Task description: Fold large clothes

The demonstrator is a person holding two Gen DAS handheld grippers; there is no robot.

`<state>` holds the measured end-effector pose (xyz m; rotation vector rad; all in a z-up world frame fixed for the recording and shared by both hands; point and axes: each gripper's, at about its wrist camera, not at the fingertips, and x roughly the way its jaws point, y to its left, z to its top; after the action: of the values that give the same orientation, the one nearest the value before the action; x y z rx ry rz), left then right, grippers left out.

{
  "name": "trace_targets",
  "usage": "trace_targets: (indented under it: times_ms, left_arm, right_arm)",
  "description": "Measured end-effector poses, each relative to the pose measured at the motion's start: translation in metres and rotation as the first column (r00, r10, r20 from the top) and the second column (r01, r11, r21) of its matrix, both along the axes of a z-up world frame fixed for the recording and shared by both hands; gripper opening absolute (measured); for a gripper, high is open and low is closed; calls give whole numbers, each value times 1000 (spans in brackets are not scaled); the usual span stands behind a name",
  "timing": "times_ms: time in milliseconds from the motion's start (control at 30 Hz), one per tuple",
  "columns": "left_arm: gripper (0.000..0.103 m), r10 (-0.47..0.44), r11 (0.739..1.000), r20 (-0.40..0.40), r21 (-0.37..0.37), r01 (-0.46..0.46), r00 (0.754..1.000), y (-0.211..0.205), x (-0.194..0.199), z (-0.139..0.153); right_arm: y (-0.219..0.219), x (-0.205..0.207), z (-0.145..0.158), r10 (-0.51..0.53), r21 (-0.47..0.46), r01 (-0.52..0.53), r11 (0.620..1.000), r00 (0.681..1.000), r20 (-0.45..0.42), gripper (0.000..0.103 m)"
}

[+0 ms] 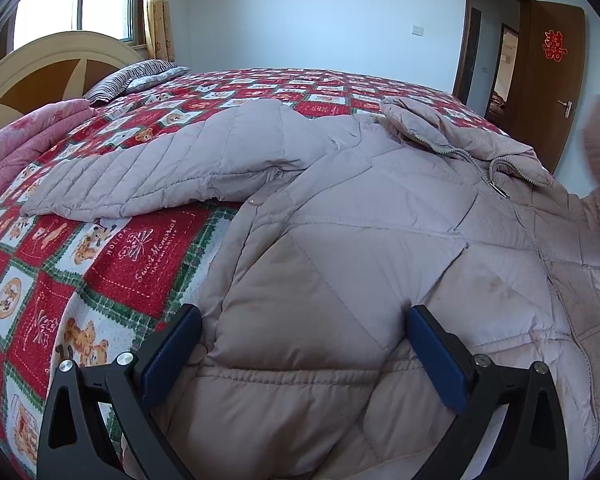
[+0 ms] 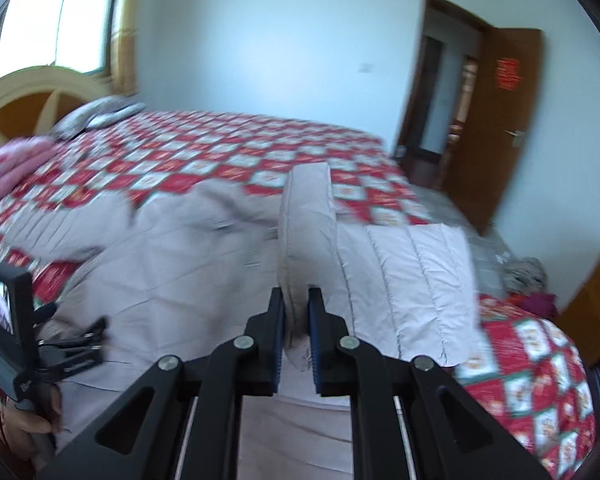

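Pale quilted coat (image 1: 340, 216) spread, zipped.

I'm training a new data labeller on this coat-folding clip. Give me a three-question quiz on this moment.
1. True or false: the left gripper is clamped on the coat.
2. Which part of the coat does the right gripper hold?
A. sleeve
B. zipper pull
C. hood
3. Fill in: the coat lies on a red checked ___.

Key: 1 false, its fingers are spread apart; 2 A; 3 bedspread.
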<state>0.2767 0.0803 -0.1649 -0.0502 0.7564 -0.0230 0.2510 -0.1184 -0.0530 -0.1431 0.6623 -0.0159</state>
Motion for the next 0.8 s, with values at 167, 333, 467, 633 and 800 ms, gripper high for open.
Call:
trace_targets:
  times_ms: [167,333,467,633,800]
  left_arm:
    - [102,-5,1000,5,-15,5,1000,3,0,-1]
    - [102,-11,999,12,-35,11,1000,7,0,-1]
    - [102,-14,999,17,-48,15,1000,8,-1,-1]
    - [102,-15,999,18,-50,16,1000,7,-1,-1]
    - [102,-13,998,27,-58,14,1000,7,-1,0]
  right_arm:
    - [47,35,-35,42,54,-38,998,997,-69,14]
    - [59,50,-56,100,136,-86,987,990,-102,21]
    - [56,41,-47,225,253,-200,947,971,-75,71]
    - [13,19,-3,166,261,-178,949,984,67,71]
    - [-49,21,-14,-52,141,56,988,998,-32,33]
